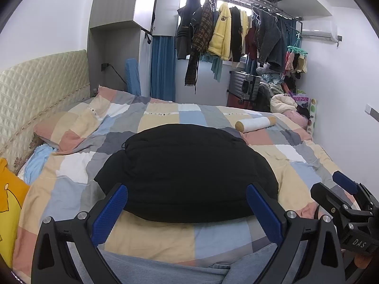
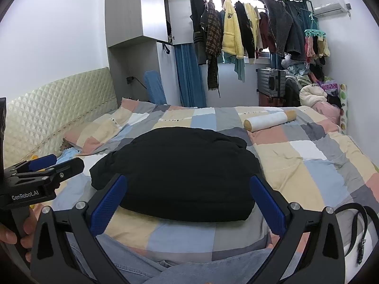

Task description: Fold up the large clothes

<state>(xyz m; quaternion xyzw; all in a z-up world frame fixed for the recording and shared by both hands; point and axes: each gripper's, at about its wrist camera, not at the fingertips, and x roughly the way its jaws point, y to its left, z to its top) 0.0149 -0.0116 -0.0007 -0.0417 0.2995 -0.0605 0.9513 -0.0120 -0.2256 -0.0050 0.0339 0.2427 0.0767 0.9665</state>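
Left wrist: both claws point(image 1: 187, 210) point(image 2: 189, 201) spread, level, empty | black garment point(image 1: 189, 172) apparently folded.

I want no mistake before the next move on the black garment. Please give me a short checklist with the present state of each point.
1. Left hand-held gripper open and empty: ok.
2. Right hand-held gripper open and empty: ok.
3. Black garment lies as a compact bundle on the patchwork quilt, held by neither gripper: ok.
4. Fold edges aligned and neat: cannot tell, the black cloth hides its creases.
5. Rolled white bolster apart from the garment: ok.
6. Black belt on the quilt near the right gripper, could snag: not ok.
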